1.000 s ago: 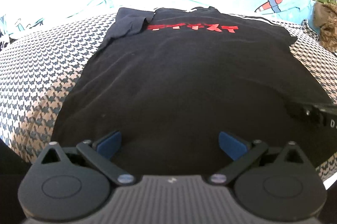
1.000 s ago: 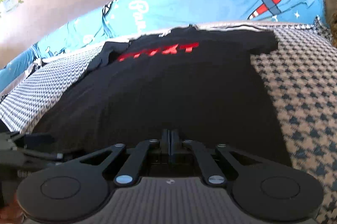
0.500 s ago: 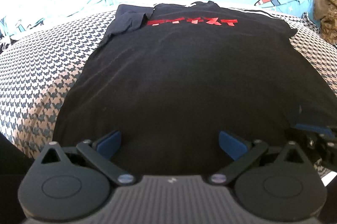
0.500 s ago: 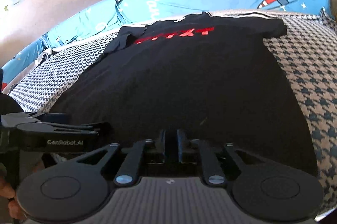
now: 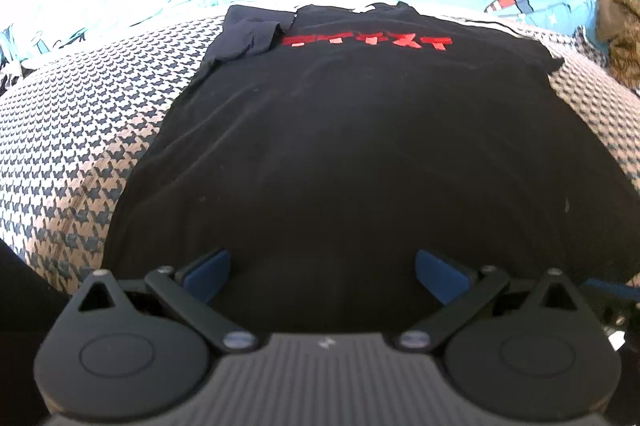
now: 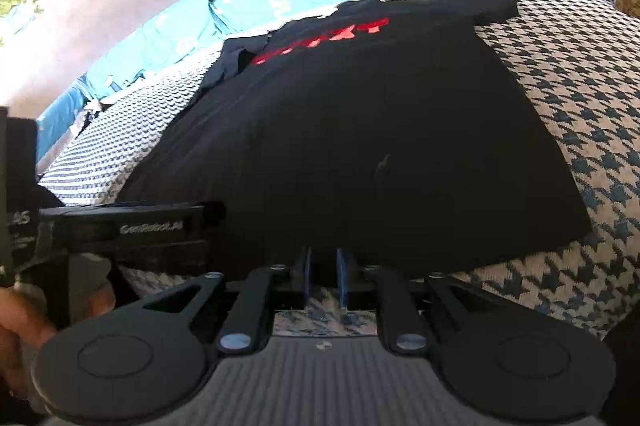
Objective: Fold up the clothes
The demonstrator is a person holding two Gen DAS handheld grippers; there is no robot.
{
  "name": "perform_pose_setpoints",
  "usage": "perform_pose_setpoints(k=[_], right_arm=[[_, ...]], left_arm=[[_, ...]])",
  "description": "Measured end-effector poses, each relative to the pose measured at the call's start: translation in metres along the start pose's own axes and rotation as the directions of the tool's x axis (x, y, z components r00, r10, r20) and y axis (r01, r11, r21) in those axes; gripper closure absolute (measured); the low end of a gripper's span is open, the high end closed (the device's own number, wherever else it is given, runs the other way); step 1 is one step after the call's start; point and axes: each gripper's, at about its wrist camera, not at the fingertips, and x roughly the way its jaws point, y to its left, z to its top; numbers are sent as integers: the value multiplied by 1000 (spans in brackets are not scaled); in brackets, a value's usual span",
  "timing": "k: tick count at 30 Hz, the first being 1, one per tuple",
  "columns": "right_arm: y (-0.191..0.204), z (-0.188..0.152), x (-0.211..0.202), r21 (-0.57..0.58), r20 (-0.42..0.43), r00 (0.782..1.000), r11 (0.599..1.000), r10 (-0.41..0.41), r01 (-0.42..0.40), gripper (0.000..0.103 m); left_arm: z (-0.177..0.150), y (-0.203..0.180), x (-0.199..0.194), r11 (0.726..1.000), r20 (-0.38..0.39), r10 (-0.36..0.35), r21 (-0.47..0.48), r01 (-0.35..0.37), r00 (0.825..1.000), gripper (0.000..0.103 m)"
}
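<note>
Shirt (image 5: 360, 146) spread flat on the checked bedcover (image 5: 80, 146), black, red lettering at the far end, hem toward both cameras. One sleeve (image 5: 248, 36) at the far left is doubled over onto the chest; the other lies out flat.

Left gripper (image 5: 322, 272) hovers over the near hem, blue fingers spread wide, nothing between them, just as a second ago.

The right gripper (image 6: 322, 272) is where the change is: a second ago its fingers were pressed together, now they've parted to a narrow slot right at the hem edge, and the camera has drawn back so bedcover shows beneath it. No cloth is clearly in that slot.

My read: it's lining up a pinch on the bottom edge. The shirt lies open apart from that sleeve, so the main folds remain ahead.
</note>
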Motion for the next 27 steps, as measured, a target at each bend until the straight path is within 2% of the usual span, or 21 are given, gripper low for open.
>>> perform_pose_setpoints(k=[8, 11, 15, 27], right_arm=[[-3, 7, -8, 8, 146, 984, 995, -100, 100, 89], [-8, 8, -3, 46, 134, 980, 988, -150, 145, 88], [-18, 7, -1, 102, 105, 979, 982, -172, 161, 88], [-22, 6, 2, 114, 57, 982, 979, -178, 171, 87]], left_arm=[[7, 4, 8, 1000, 16, 16, -25, -15, 1000, 0], [6, 2, 9, 1000, 15, 26, -3, -26, 1000, 0], [3, -1, 9, 999, 12, 35, 18, -35, 999, 0], [-2, -1, 5, 998, -23, 32, 47, -30, 999, 0]])
